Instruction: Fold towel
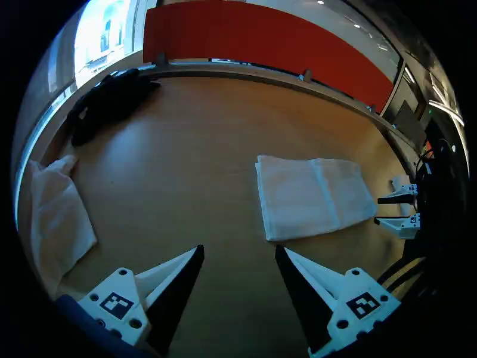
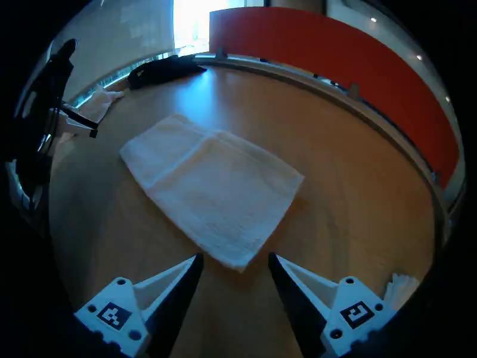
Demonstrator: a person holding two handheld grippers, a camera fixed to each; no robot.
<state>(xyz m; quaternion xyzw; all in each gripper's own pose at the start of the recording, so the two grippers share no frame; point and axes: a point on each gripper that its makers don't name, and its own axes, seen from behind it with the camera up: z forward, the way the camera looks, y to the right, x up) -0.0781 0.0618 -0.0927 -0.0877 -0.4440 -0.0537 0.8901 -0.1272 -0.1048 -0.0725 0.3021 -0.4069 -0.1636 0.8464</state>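
**White towel lies folded on the wooden counter**

The right gripper hovers just short of the towel's near corner, its fingers spread and empty. The left gripper is near the towel's other side, its fingers also apart and holding nothing. Beyond the towel a red panel lines the counter's far edge. A black bag rests well apart from the towel.

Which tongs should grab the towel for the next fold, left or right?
Right, probably. The right tongs are open with a corner of the towel right at their tips. The left tongs, also open, face bare table, with the towel farther ahead and off to one side.
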